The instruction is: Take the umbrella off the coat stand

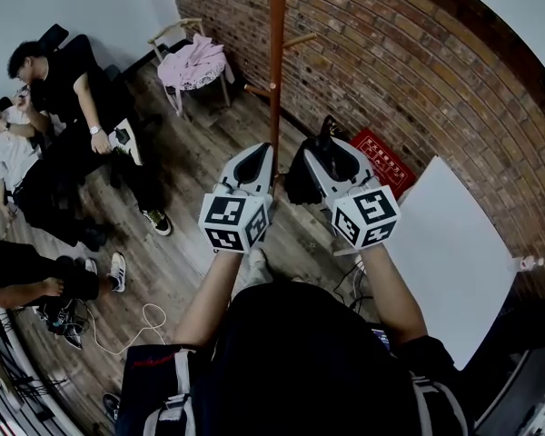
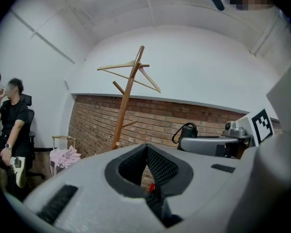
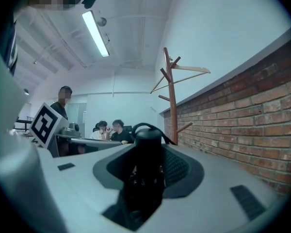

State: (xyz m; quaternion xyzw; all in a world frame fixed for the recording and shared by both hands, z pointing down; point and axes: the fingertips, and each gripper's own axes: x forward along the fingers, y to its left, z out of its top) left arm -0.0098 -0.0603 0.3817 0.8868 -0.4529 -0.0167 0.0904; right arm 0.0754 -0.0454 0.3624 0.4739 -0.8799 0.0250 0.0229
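Note:
The wooden coat stand (image 1: pixel 276 62) rises by the brick wall just ahead of both grippers; its bare pegs and a hanger show in the left gripper view (image 2: pixel 128 93) and the right gripper view (image 3: pixel 170 93). A folded black umbrella (image 1: pixel 302 176) is off the stand, held in my right gripper (image 1: pixel 334 155), which is shut on it. Its handle with a strap loop sticks up between the jaws (image 3: pixel 148 149) and shows from the side (image 2: pixel 186 130). My left gripper (image 1: pixel 259 157) is level with it on the left, shut and empty (image 2: pixel 146 148).
A chair with pink cloth (image 1: pixel 196 65) stands left of the stand. Seated people (image 1: pixel 64 89) fill the left side. A white table (image 1: pixel 450 243) lies at right, a red mat (image 1: pixel 383 160) by the wall, and a white cable (image 1: pixel 142 322) on the wooden floor.

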